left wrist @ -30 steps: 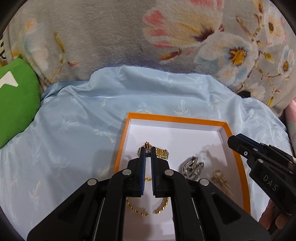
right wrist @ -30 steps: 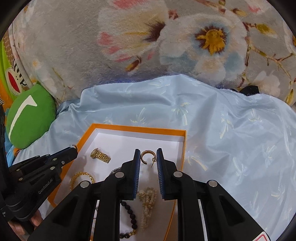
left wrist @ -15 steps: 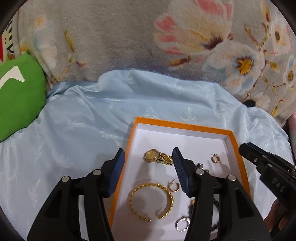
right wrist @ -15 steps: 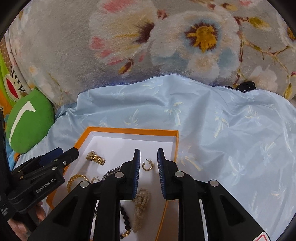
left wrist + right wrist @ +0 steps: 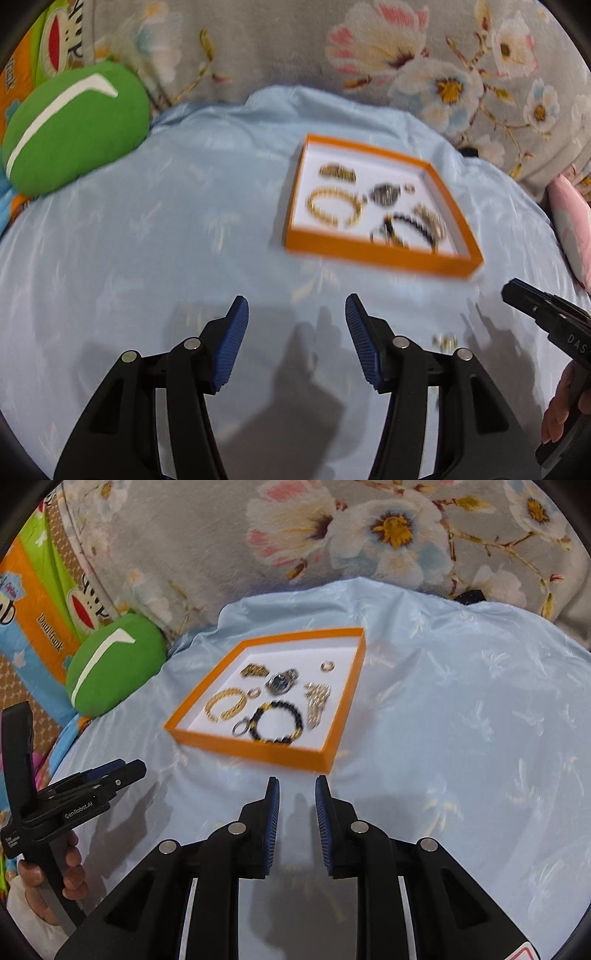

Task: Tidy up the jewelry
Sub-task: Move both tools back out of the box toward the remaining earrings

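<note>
Both grippers sit short of the shallow orange cardboard tray on the pale blue satin bedsheet, nothing held. Left gripper jaws wide apart, right gripper jaws slightly apart. Jewelry is corralled in the tray: gold twisted bangle, black bead bracelet, dark-faced watch. One small gold piece, blurred, lies on the sheet beside the left gripper, likely next.

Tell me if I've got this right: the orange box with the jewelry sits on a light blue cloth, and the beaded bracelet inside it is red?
Not quite. The box does sit on the light blue cloth, but the beaded bracelet is black with some gold beads, as the right wrist view shows.
</note>
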The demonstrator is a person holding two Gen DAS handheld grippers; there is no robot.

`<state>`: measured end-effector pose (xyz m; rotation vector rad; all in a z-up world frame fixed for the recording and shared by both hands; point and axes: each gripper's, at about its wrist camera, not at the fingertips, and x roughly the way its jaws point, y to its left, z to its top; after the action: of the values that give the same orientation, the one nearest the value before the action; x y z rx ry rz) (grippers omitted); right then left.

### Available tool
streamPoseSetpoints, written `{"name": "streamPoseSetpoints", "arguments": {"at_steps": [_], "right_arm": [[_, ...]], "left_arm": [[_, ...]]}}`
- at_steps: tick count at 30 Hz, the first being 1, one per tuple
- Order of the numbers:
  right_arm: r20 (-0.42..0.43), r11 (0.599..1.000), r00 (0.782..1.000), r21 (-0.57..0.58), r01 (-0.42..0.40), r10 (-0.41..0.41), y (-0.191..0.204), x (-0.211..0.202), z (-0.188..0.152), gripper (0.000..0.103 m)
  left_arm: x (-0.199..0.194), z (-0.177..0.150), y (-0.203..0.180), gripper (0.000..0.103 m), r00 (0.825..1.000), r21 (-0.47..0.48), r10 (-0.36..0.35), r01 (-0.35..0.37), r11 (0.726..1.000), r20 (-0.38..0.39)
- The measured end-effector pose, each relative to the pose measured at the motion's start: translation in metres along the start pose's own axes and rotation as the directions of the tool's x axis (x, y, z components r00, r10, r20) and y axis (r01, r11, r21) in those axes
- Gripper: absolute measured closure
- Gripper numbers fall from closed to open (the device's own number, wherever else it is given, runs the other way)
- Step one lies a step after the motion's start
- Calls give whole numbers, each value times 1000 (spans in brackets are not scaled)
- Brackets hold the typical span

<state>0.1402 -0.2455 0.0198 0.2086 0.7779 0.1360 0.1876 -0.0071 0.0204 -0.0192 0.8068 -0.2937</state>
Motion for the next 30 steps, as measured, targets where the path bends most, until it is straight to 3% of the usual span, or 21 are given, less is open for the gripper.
{"name": "streamPoseSetpoints", "arguments": {"at_steps": [6,16,19,21,23,27,30], "right_arm": [[-46,998,999,-64,14,-17,34,14,-18,83],[-104,994,993,-96,42,-52,53,35,-20,83],[-99,992,992,-108,71,-81,55,34,-21,87],[-102,990,989,-111,91,-103,55,35,-22,103],[-98,991,990,-92,96,-105,51,32,-22,103],[-88,995,992,-50,88,-93,38,25,-24,103],[-88,999,995,-25,38,-40,33,24,-21,99]], "left_arm": [[-13,-35,-2,50,999,1,34,-34,999,-25],[-17,-39,5,45,1000,-32,13,-14,999,-21],[-17,-39,5,45,1000,-28,6,-7,1000,-22],[-16,-39,3,45,1000,-21,3,-4,1000,-24],[-17,-40,0,45,1000,-4,4,-4,1000,-20],[-19,-44,-9,45,1000,20,-8,8,1000,-28],[-20,-47,-16,44,999,28,-18,19,999,-33]]}}
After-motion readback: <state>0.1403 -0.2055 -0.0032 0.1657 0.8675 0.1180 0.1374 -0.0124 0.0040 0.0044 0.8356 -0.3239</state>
